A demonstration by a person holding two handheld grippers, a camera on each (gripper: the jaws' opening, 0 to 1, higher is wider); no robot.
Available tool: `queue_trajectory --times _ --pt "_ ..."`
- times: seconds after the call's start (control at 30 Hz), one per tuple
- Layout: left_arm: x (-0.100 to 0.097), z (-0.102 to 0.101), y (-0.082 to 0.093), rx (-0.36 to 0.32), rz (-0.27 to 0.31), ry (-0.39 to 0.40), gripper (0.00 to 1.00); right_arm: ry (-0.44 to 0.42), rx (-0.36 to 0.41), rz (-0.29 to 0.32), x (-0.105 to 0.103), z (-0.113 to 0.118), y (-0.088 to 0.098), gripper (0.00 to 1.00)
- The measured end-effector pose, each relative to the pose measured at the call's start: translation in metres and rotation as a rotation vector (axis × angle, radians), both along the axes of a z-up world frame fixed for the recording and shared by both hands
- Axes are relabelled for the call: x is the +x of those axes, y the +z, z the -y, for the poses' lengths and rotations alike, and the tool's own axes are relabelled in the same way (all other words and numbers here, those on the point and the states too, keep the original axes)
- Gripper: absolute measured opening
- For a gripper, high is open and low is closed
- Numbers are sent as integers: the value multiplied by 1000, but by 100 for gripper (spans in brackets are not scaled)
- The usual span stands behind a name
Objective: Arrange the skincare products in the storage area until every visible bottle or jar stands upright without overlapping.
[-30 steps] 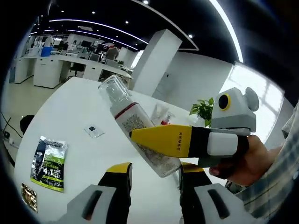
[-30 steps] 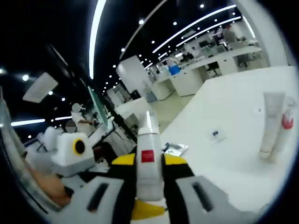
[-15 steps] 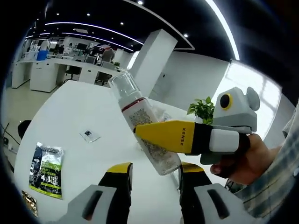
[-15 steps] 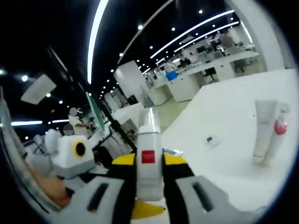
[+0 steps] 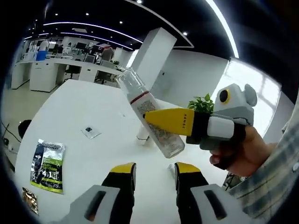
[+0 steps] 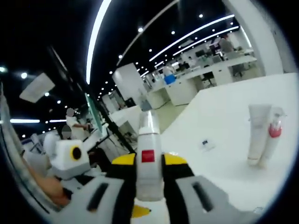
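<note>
Right claw (image 6: 148,164) is clamped on a tilted bottle (image 5: 152,116) above the counter (image 5: 84,154); left claw (image 5: 152,173) stands apart. Toppling is risked if released unlevelled.

The yellow jaw of the right gripper (image 5: 180,125) carries small dark letters, too small to read with certainty. The bottle (image 5: 152,119) it holds has dense fine print, not legible. The green sachet (image 5: 46,160) on the white table (image 5: 84,107) shows white lettering, also unreadable.
</note>
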State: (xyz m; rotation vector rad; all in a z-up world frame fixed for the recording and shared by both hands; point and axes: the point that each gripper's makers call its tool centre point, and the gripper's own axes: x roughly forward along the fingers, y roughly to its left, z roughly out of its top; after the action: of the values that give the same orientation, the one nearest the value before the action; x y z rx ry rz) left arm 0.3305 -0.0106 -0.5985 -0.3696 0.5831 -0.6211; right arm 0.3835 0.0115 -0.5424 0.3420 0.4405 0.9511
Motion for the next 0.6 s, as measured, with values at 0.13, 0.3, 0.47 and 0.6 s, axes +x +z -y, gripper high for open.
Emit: queue_trajectory --times 0.13,0.3,0.47,0.6 --pt "1 3 5 -32 4 1 36 -2 19 13 -4 1 6 20" --pt "-2 12 10 -79 5 -20 37 -23 22 40 -7 5 4 20" --pt "0 12 14 -113 3 8 37 -28 62 10 -10 7 6 20" --pt "3 10 18 -150 5 32 38 -33 72 22 -13 6 7 20"
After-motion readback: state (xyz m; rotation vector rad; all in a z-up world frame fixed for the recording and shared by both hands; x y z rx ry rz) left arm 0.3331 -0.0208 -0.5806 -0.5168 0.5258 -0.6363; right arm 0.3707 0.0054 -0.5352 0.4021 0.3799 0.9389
